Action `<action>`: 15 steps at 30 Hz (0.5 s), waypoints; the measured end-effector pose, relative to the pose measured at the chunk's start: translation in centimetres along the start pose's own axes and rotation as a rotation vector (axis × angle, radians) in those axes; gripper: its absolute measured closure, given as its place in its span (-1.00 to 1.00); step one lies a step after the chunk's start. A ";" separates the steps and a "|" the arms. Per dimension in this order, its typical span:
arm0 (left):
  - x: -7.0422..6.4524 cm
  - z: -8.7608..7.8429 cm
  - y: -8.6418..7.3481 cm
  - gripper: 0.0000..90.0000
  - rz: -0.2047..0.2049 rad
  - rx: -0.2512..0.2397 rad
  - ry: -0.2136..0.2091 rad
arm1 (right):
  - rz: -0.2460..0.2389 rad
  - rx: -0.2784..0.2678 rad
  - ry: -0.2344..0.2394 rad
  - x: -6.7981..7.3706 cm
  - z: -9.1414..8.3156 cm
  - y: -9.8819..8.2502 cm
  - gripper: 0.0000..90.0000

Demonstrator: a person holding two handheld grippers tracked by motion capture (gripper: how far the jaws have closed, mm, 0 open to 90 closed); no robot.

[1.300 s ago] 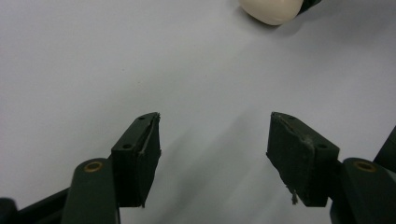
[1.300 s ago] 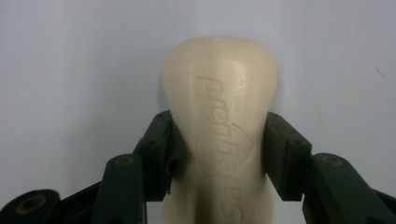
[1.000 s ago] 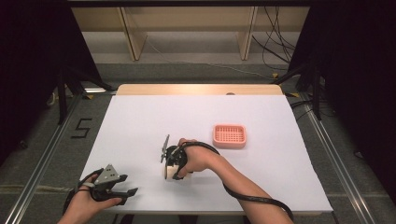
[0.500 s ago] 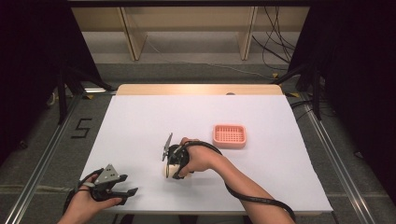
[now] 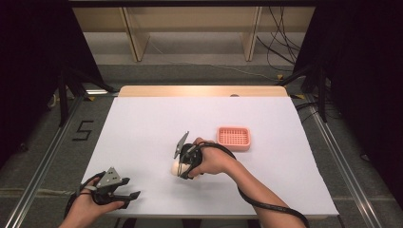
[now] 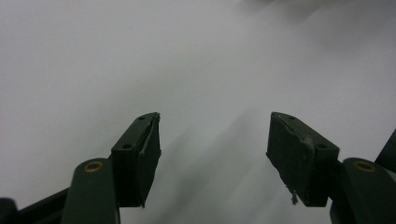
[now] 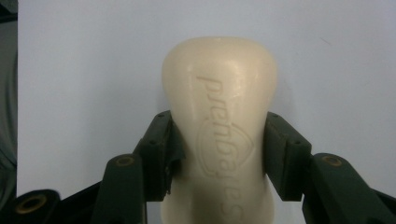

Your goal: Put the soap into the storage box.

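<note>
Cream soap bar (image 7: 219, 130) sits clamped between the right gripper's (image 7: 219, 154) two black jaws, its embossed face up and its rounded end jutting past the tips, near the middle of the white table (image 5: 142, 123). Just beyond lies a pink soap tray (image 5: 234, 137). At the table's near left edge, the left gripper (image 6: 215, 140) has its jaws spread apart with nothing between them.

bright even overhead light on white table (image 5: 142, 118), dark surroundings, soft shadows, slight blur
</note>
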State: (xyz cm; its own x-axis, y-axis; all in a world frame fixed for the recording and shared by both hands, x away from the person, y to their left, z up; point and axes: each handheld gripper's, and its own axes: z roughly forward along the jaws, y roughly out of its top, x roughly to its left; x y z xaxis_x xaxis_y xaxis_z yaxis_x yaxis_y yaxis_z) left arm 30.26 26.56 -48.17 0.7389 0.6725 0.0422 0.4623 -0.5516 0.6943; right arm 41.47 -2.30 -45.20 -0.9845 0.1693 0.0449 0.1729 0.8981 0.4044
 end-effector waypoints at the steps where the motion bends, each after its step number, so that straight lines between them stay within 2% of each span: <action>1: 0.0 0.0 0.0 -0.24 -0.001 -0.006 0.002 | 0.031 0.008 -0.010 0.1 -0.2 -0.2 0.12; 2: -0.1 0.1 -0.1 -0.24 -0.023 -0.010 -0.004 | -0.007 -0.007 -0.020 -0.2 -0.4 -0.3 0.12; 3: -0.3 0.1 -0.1 -0.24 -0.051 -0.011 -0.015 | 0.025 -0.001 -0.022 -0.2 -0.6 -0.5 0.12; 5: -0.3 0.1 -0.1 -0.24 -0.047 -0.014 -0.011 | 0.043 -0.028 -0.036 -0.2 -0.9 -0.8 0.12; 6: -0.1 0.0 0.0 -0.24 -0.008 -0.001 -0.005 | 0.037 -0.036 -0.036 -0.3 -1.0 -0.9 0.12; 8: 0.0 0.0 0.0 -0.24 0.000 -0.007 0.001 | 0.041 -0.052 -0.035 -0.5 -1.2 -1.1 0.12; 9: 0.0 0.0 0.0 -0.24 -0.002 -0.006 0.001 | 0.052 -0.053 -0.037 -0.4 -1.3 -1.1 0.12; 10: -0.3 0.1 -0.1 -0.24 -0.042 -0.011 -0.010 | 0.079 -0.068 -0.046 -0.2 -1.4 -1.2 0.12; 11: -0.3 0.1 -0.1 -0.24 -0.048 -0.011 -0.012 | 0.076 -0.084 -0.043 -0.3 -1.4 -1.3 0.12; 15: -0.3 0.1 -0.1 -0.24 -0.041 -0.011 -0.012 | 0.080 -0.131 -0.042 -0.3 -1.8 -1.6 0.12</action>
State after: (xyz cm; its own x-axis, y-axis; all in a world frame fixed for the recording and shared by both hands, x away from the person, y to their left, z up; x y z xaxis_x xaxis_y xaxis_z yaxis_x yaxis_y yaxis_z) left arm 30.03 26.36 -48.31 0.7252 0.6885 0.0051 0.4870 -0.5181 0.7031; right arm 41.41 -4.47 -44.23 -0.9653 0.2574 0.0442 0.2426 0.8211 0.5167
